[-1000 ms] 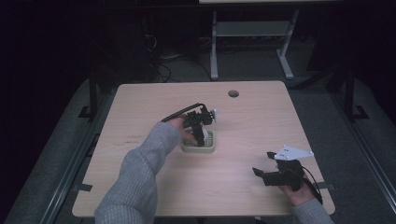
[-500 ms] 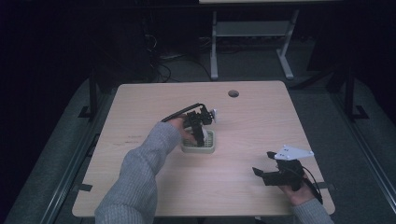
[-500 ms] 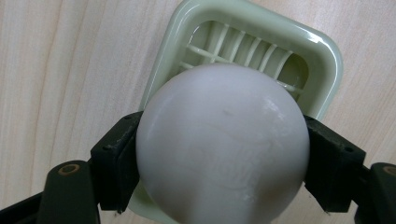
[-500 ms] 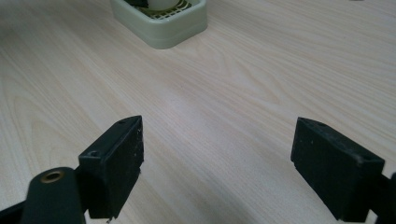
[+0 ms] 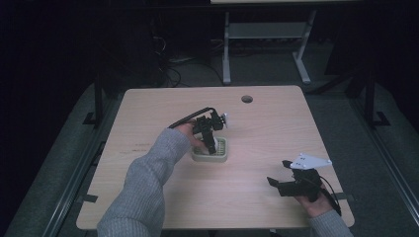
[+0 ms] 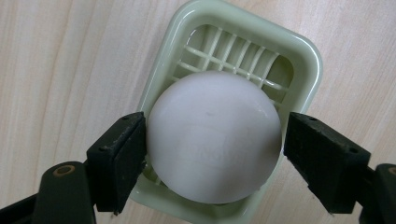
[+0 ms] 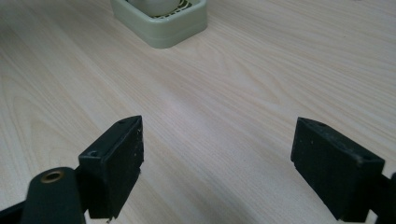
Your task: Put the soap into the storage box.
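Note:
A white ball [image 6: 215, 140] rests in a pale green grid dish [image 6: 303, 65] near the middle of the table. My left gripper [image 6: 215, 149] straddles the ball from above, open: the left jaw touches its side and a thin gap shows at the right jaw. From the high view, the left gripper [image 5: 210, 142] points down into the dish [image 5: 212, 158]. My right gripper [image 5: 278, 173] hovers open near the table's front right with nothing between its jaws. Its own view has the right gripper [image 7: 217, 163] over bare wood, with the dish [image 7: 163, 32] and ball [image 7: 156, 5] farther off.
The light wooden table [image 5: 148, 113] has a round cable hole [image 5: 246, 98] near its far edge. A grey-sleeved arm [image 5: 143, 182] reaches across the front left. Beyond the table, a desk frame [image 5: 267, 34] stands on the dark floor.

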Demonstrator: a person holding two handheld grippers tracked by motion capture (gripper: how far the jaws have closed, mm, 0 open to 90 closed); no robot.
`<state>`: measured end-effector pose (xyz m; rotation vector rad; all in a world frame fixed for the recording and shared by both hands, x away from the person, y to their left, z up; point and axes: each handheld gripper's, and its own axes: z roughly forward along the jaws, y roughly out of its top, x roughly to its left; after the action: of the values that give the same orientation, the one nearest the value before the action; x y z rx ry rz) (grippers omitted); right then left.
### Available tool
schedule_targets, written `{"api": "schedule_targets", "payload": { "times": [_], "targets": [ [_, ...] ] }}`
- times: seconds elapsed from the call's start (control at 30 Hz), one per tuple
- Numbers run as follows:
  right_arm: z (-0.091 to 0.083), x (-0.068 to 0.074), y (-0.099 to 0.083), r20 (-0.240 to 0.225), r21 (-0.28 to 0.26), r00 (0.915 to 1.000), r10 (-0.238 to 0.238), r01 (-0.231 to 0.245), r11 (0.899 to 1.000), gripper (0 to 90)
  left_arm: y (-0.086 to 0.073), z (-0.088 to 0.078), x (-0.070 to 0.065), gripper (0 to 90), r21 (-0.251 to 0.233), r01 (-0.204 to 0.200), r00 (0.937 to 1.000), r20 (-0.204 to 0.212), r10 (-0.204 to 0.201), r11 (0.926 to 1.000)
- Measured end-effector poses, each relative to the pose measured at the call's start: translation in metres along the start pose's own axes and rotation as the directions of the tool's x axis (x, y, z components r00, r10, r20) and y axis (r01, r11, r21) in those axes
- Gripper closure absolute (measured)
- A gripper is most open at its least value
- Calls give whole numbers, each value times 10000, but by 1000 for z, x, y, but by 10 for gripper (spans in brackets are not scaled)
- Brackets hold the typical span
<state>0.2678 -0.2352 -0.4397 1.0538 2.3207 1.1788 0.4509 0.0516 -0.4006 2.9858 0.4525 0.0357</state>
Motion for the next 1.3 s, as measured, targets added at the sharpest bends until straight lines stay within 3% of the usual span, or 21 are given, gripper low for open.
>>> {"api": "schedule_targets", "payload": {
  "times": [0.37,0.97,1.3],
  "targets": [
    [0,-1,0,-26,-26,10000,53,-53,10000,164,-4,-12,-3,204,-196,-10,10000,69,11,9998],
    [1,-2,0,-12,65,10000,72,-72,10000,164,-14,-29,-10,210,-402,-32,9998,-204,24,9992],
    [0,-3,-1,64,51,9999,84,-84,10000,165,-23,-30,-15,212,-529,55,9995,-316,-71,9986]
  ]
}}
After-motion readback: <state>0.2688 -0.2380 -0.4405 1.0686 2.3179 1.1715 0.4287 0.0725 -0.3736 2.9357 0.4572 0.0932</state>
